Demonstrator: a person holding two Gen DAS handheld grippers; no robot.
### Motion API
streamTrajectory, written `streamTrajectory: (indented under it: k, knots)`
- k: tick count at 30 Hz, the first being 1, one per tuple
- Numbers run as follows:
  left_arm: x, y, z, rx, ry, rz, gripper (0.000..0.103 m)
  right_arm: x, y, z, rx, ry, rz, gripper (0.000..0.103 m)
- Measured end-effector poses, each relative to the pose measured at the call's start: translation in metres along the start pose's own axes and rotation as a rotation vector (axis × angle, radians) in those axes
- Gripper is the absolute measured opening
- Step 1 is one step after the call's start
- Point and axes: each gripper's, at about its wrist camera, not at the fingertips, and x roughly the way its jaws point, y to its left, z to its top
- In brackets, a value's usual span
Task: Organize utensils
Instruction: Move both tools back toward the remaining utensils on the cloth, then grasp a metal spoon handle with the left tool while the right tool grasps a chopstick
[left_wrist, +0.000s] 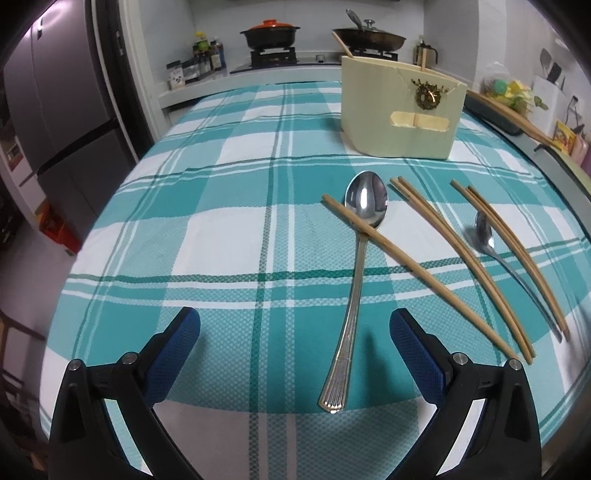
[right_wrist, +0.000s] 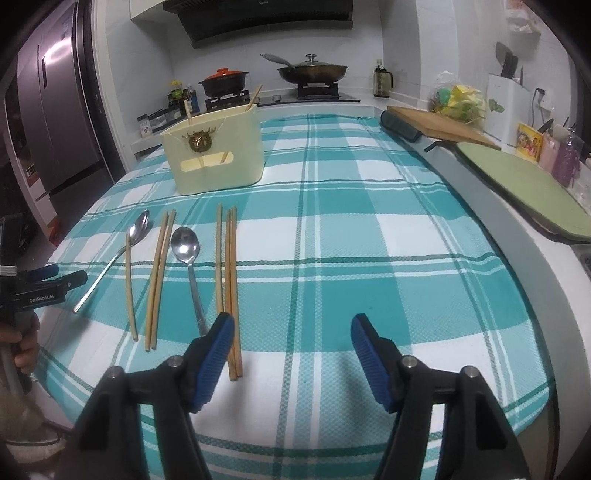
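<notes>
A cream utensil holder (left_wrist: 400, 110) (right_wrist: 216, 151) stands on the teal plaid tablecloth (left_wrist: 221, 221) with two chopsticks sticking out. In front of it lie a large steel spoon (left_wrist: 354, 280) (right_wrist: 112, 254) crossed by one chopstick (left_wrist: 369, 232), a chopstick pair (left_wrist: 461, 262) (right_wrist: 159, 277), a smaller spoon (left_wrist: 495, 251) (right_wrist: 190, 266), and more chopsticks (left_wrist: 517, 254) (right_wrist: 231, 291). My left gripper (left_wrist: 295, 332) is open and empty, just behind the large spoon's handle. My right gripper (right_wrist: 291, 332) is open and empty, its left pad (right_wrist: 214, 362) beside the rightmost chopsticks.
A fridge (left_wrist: 55, 110) stands at the left. A stove with a black pot (left_wrist: 269, 33) and a lidded pan (left_wrist: 369, 35) is behind the table. A wooden board (right_wrist: 443, 125) and green mat (right_wrist: 524, 188) lie on the right counter. The left gripper's body (right_wrist: 40, 291) shows at the table's left edge.
</notes>
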Motion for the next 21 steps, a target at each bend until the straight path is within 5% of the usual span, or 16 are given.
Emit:
streamTrajectory:
  k: [4, 12, 18, 21]
  knots:
    - [0.004, 0.003, 0.002, -0.015, 0.002, 0.009, 0.102, 0.027, 0.000, 0.015, -0.001, 0.071, 0.097, 0.047]
    - [0.027, -0.011, 0.011, 0.071, -0.002, 0.072, 0.099, 0.073, 0.008, 0.050, -0.033, 0.162, 0.213, 0.037]
    - [0.042, -0.020, 0.019, 0.113, 0.010, 0.055, 0.083, 0.112, 0.020, 0.068, -0.065, 0.242, 0.255, 0.028]
    - [0.048, -0.023, 0.027, 0.109, 0.015, 0.011, 0.066, 0.128, 0.030, 0.071, -0.119, 0.272, 0.231, 0.018]
